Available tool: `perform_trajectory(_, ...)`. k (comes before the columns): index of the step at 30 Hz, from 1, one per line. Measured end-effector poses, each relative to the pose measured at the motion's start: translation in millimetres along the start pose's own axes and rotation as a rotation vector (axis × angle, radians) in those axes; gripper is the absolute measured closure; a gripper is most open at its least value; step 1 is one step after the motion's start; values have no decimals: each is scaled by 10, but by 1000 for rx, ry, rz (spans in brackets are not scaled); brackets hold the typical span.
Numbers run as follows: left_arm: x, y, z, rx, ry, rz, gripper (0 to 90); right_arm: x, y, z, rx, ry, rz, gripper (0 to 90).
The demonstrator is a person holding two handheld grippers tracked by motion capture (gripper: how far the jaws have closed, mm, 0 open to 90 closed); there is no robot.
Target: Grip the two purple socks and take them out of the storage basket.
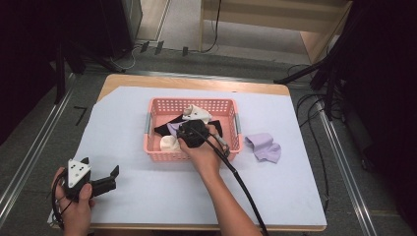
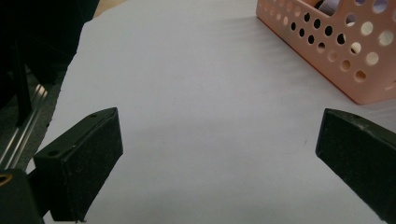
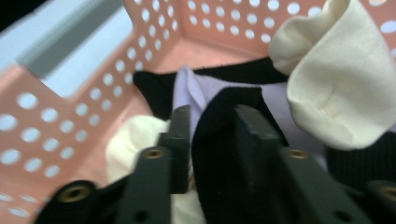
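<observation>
Right gripper (image 1: 189, 132) first, from the high view: you've got it down inside the pink basket (image 1: 231, 104), nose buried among the cloths, your hand (image 1: 204, 155) over the near rim and the cable trailing back along your forearm. A cream cloth (image 1: 196, 113) lies just beyond it, another cream piece (image 1: 169, 143) sits to its left, and a black cloth (image 1: 164, 129) spreads under and around it. A lilac cloth (image 1: 264, 146) lies outside the basket on the white sheet (image 1: 147, 196), well off to the gripper's right. Your left gripper (image 1: 109, 177) rests at the near left corner of the sheet, well apart from the basket, jaws spread.

Left gripper view now: both jaws stand wide apart over bare white sheet (image 2: 196, 116), nothing between them. The basket's (image 2: 345, 70) perforated wall sits ahead and to the right.

Right gripper view: here's the grip. Your right gripper (image 3: 212, 135) has a fold of the black cloth (image 3: 215, 154) bunched between its jaws, and the pads press it from both sides. Lilac fabric (image 3: 196, 91) lies just beyond the tips, the cream cloth (image 3: 336, 88) sits ahead to the right, more cream (image 3: 133, 140) to the left, and the basket wall (image 3: 70, 112) runs along the left.
</observation>
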State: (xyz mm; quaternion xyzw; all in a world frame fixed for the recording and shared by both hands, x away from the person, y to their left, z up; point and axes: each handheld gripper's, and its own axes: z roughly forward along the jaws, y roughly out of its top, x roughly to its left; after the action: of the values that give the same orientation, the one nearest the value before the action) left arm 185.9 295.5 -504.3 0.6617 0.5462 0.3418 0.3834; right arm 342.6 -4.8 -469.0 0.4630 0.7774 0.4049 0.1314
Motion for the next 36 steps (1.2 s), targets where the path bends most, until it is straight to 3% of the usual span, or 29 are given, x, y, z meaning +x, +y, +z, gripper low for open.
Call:
perform_trajectory(2, 0, 0, 0, -1, 1, -1, 14, -10, 0, 0, 19, -10, -9, 829)
perform_trajectory(4, 1, 0, -1, 0, 0, -1, 14, -31, 12, -39, 4, -3, 5, 881)
perform_trajectory(7, 1, 0, -1, -1, -1, -5, 14, -101, 34, -125, -47, 1, 28, 892)
perform_trajectory(10, 4, -1, 0, -2, -2, -6, 14, -230, 38, -226, -102, -32, 54, 894)
perform_trajectory(15, 3, 0, 0, 0, -1, -6, 13, -512, 26, -441, -199, -136, 80, 894)
perform_trajectory(18, 1, 1, 1, 2, 1, -4, 14, -722, -7, -552, -219, -211, 124, 888)
perform_trajectory(20, -4, 1, 4, 4, 6, 4, 14, -824, -41, -600, -209, -270, 149, 838)
perform_trajectory(21, -9, 2, 7, 5, 9, 8, 13, -870, -70, -637, -237, -305, 140, 728)
perform_trajectory(24, -15, 3, 6, 10, 10, 10, 14, -825, -67, -679, -272, -285, 137, 684)
perform_trajectory(27, -15, 3, 6, 9, 12, 10, 13, -669, -12, -703, -329, -142, 136, 658)
perform_trajectory(30, -12, 3, 0, 9, 9, 11, 14, -484, 43, -642, -296, -95, 65, 662)
perform_trajectory(36, -5, 2, 2, 5, 6, 6, 14, -244, 62, -417, -231, -16, 22, 691)
